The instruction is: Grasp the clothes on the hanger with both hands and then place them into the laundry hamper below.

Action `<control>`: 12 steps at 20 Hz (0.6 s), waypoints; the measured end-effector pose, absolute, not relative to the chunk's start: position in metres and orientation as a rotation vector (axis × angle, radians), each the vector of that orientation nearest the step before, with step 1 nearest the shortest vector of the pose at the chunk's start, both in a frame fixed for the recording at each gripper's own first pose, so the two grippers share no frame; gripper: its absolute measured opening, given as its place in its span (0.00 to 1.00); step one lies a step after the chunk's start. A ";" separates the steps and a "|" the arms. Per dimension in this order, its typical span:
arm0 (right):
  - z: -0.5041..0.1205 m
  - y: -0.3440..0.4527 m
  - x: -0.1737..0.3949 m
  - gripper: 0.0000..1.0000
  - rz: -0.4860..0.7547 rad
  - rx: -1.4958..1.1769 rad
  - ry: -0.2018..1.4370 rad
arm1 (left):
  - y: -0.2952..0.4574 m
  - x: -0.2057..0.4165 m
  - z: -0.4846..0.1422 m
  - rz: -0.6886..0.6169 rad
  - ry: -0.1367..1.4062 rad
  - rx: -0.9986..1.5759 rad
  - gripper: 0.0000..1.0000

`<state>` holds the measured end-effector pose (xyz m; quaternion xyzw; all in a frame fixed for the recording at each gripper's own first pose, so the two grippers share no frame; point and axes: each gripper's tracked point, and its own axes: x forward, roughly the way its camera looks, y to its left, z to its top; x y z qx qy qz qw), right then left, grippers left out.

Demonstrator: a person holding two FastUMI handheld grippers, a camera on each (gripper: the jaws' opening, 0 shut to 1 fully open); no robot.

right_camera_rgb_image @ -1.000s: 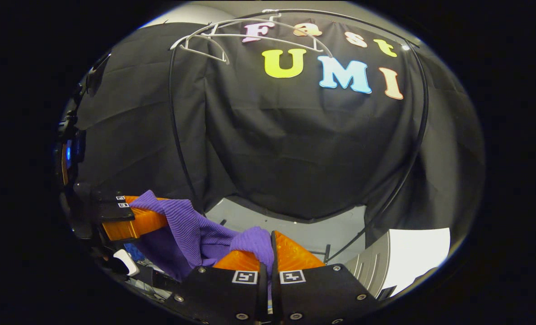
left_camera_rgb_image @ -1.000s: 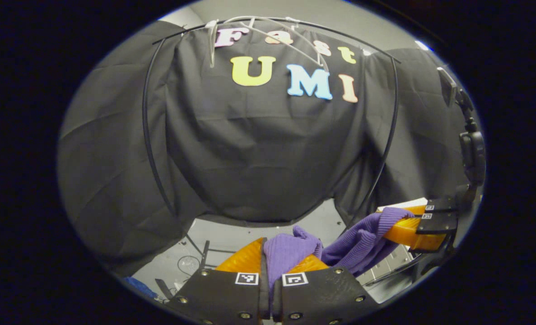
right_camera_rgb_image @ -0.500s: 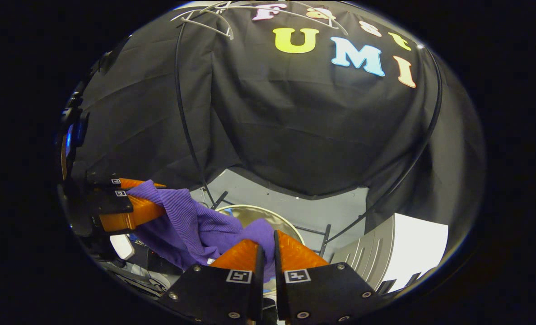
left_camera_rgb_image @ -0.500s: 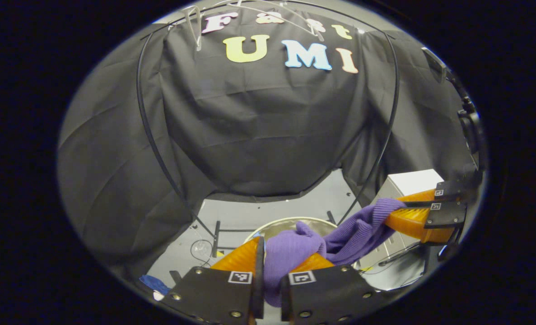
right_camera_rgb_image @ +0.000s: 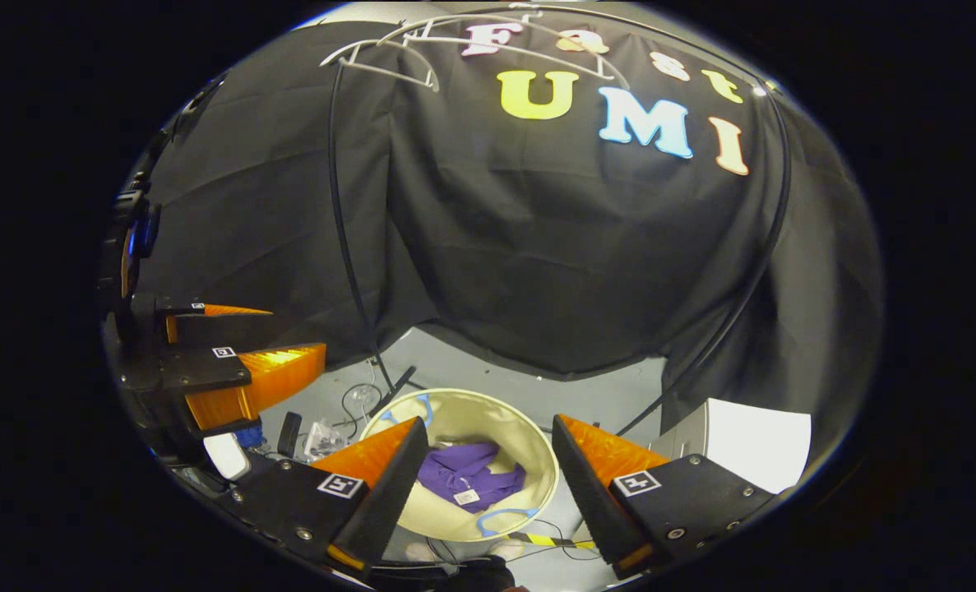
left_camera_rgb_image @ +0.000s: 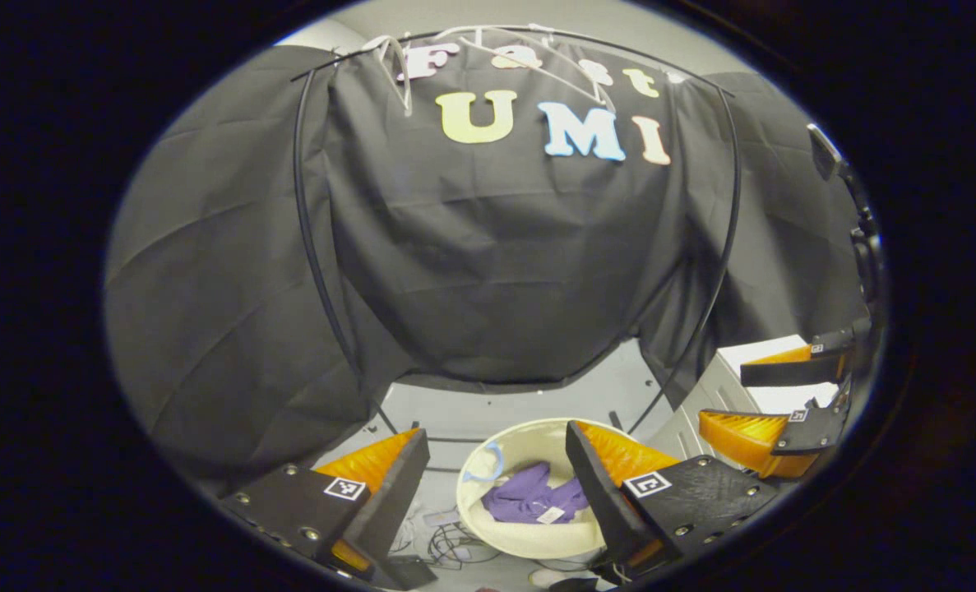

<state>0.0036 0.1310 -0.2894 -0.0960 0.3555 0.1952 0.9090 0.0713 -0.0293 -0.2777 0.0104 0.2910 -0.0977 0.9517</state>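
Clothes [left_camera_rgb_image: 529, 501], one purple knit, lie bunched inside the laundry hamper [left_camera_rgb_image: 488, 448], below and just ahead of my left gripper [left_camera_rgb_image: 494, 460]. Its jaws stand wide apart, holding nothing. My right gripper [right_camera_rgb_image: 483, 452] hangs above the hamper, equally spread and empty. Hanger [right_camera_rgb_image: 422, 57] is bare overhead. I judge placement complete.
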 end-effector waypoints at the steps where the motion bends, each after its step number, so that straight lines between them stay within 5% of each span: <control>1: -0.277 0.130 0.003 0.95 0.390 -0.187 0.703 | -0.027 0.074 -0.261 -0.196 0.556 0.018 1.00; 2: -0.261 0.127 0.007 0.95 0.379 -0.178 0.669 | -0.025 0.075 -0.242 -0.192 0.522 0.014 0.89; 4: -0.231 0.122 0.016 0.95 0.359 -0.165 0.589 | -0.023 0.083 -0.207 -0.184 0.456 -0.001 1.00; 5: -0.218 0.117 0.018 0.95 0.344 -0.161 0.546 | -0.023 0.085 -0.190 -0.178 0.419 -0.008 0.89; 6: -0.203 0.113 0.020 0.95 0.329 -0.153 0.507 | -0.021 0.086 -0.170 -0.171 0.383 -0.015 1.00; 12: -0.115 0.087 0.018 0.95 0.284 -0.112 0.314 | -0.015 0.067 -0.056 -0.141 0.206 -0.033 1.00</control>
